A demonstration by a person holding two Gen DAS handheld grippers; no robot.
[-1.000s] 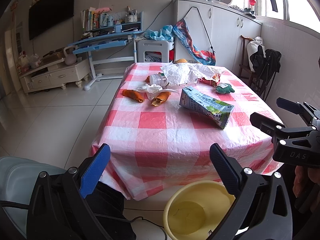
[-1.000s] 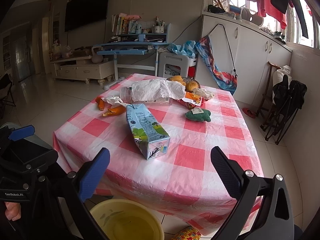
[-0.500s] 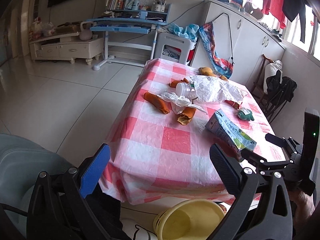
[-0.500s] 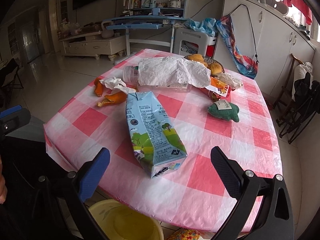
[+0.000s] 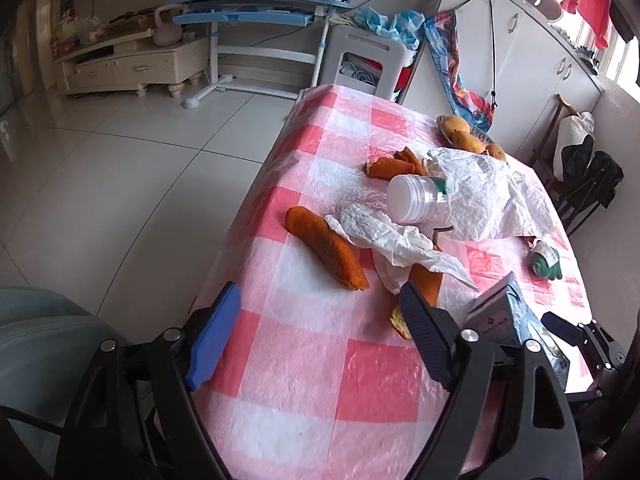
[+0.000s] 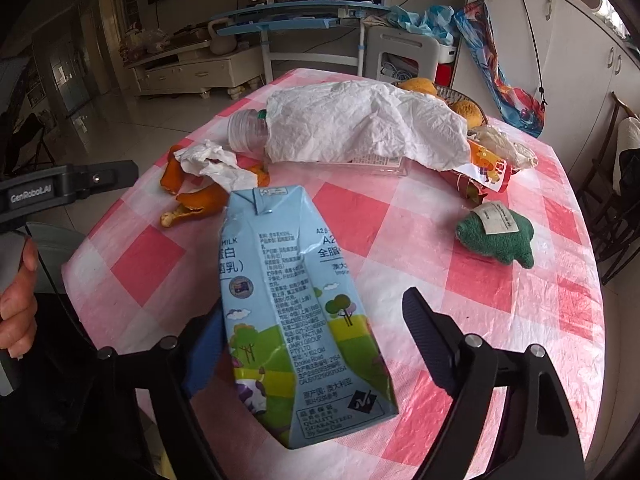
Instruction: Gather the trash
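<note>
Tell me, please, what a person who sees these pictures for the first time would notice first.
The blue milk carton lies flat on the pink checked tablecloth, between the open fingers of the right tool. Behind it, a crumpled white bag covers most of a clear plastic bottle. Orange peels and a white tissue lie ahead of the open left tool.

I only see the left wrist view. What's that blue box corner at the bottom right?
Observer: A light-blue milk carton lying on the pink checked tablecloth, printed with trees and a cow.
Visitor: Is the other gripper holding it?
Observer: No; the right gripper is open, with the carton lying between its fingers.
Visitor: Anything behind the crumpled white sheet?
Observer: A red-orange snack wrapper pokes out from under the crumpled white sheet.
</note>
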